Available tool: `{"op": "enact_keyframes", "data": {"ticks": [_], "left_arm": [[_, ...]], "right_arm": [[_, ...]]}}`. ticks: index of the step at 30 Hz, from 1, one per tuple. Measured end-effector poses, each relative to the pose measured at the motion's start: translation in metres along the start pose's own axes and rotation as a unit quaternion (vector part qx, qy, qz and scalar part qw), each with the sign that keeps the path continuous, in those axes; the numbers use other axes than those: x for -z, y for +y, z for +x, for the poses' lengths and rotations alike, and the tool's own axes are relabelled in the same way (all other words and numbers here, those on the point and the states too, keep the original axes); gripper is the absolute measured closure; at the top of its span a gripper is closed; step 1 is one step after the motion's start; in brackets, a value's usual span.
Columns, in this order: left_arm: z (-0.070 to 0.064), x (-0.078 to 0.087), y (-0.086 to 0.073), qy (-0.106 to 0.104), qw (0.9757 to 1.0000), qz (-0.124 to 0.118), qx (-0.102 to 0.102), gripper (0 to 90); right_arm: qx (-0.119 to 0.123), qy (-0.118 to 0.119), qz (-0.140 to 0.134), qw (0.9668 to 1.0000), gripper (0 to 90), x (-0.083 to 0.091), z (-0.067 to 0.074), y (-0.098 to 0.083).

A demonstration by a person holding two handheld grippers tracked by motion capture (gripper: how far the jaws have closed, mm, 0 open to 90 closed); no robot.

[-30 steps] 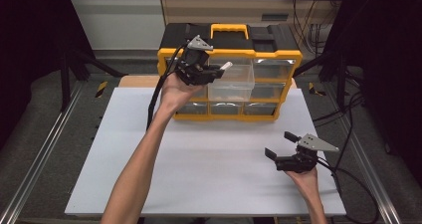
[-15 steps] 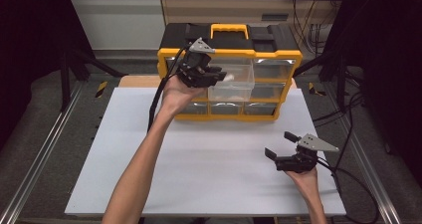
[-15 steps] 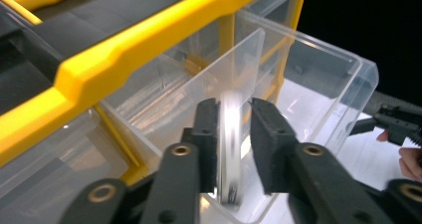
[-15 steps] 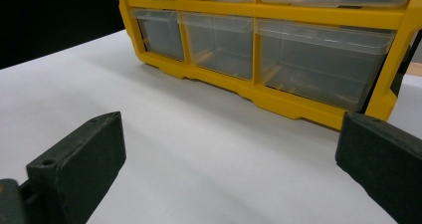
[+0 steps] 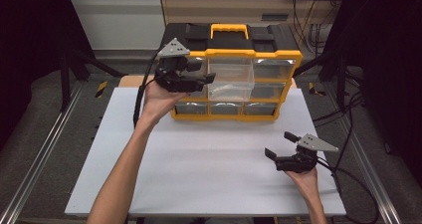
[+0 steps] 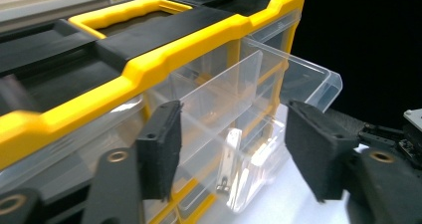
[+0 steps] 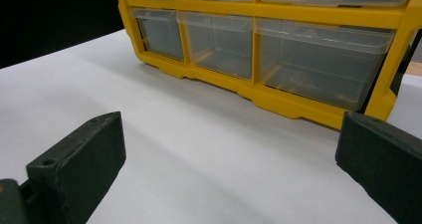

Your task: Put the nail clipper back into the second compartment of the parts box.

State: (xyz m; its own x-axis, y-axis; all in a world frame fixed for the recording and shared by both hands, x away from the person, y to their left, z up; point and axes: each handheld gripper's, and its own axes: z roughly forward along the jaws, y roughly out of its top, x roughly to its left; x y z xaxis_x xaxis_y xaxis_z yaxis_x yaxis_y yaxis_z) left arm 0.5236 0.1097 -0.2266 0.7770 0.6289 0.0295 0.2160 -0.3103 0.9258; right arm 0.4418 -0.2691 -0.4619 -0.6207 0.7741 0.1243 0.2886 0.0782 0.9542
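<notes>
A yellow and black organizer (image 5: 249,41) with clear drawers stands at the back of the white table (image 5: 199,169). Its top middle drawer (image 5: 231,77) is pulled out, and a small silvery piece (image 5: 225,88) lies inside it. My left gripper (image 5: 203,73) hovers just left of that drawer. Its jaws have just been opening and nothing is between them. In the left gripper view the drawer (image 6: 278,77) and the silvery piece (image 6: 228,162) lie beyond the parted pads (image 6: 159,144). My right gripper (image 5: 280,144) rests open near the table's front right, pointing at the organizer (image 7: 278,15).
The organizer's lower drawers (image 7: 219,42) are pushed in. A wide bare stretch of white table lies between the organizer and the front edge. Cables (image 5: 348,129) trail off the table's right side, and metal rails (image 5: 40,159) run along both sides.
The left gripper has drawn back to the left from the open drawer and its jaws have parted. The pale piece seen at its tips earlier now lies in the drawer. The right gripper has not moved.
</notes>
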Motion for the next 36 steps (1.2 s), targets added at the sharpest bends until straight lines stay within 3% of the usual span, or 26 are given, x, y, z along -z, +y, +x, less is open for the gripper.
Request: {"op": "enact_keyframes", "data": {"ticks": [5,8,14,21,24,36], "left_arm": [[0.005,0.016,-0.016,0.012,0.9998,-0.017,0.006,27.5],[0.007,0.022,-0.023,0.008,0.9996,-0.023,0.012,22.9],[0.009,0.034,-0.047,0.018,0.9995,-0.025,0.012,13.1],[0.012,0.045,-0.087,0.021,0.9992,-0.027,0.022,8.2],[0.014,0.047,-0.104,0.024,0.9991,-0.030,0.017,7.6],[0.021,0.061,-0.171,0.041,0.9978,-0.028,0.044,5.9]], "right_arm": [[0.001,-0.002,0.000,1.0000,0.3,0.000,0.000,0.000],[0.000,-0.002,-0.002,1.0000,0.2,0.001,0.000,0.000],[-0.001,-0.002,-0.002,1.0000,0.2,0.001,0.000,0.000],[-0.003,-0.002,-0.003,1.0000,0.2,0.001,0.000,0.001],[-0.003,-0.003,-0.001,1.0000,0.3,0.001,0.000,0.000],[-0.004,-0.002,-0.001,1.0000,0.2,0.001,0.001,0.000]]}}
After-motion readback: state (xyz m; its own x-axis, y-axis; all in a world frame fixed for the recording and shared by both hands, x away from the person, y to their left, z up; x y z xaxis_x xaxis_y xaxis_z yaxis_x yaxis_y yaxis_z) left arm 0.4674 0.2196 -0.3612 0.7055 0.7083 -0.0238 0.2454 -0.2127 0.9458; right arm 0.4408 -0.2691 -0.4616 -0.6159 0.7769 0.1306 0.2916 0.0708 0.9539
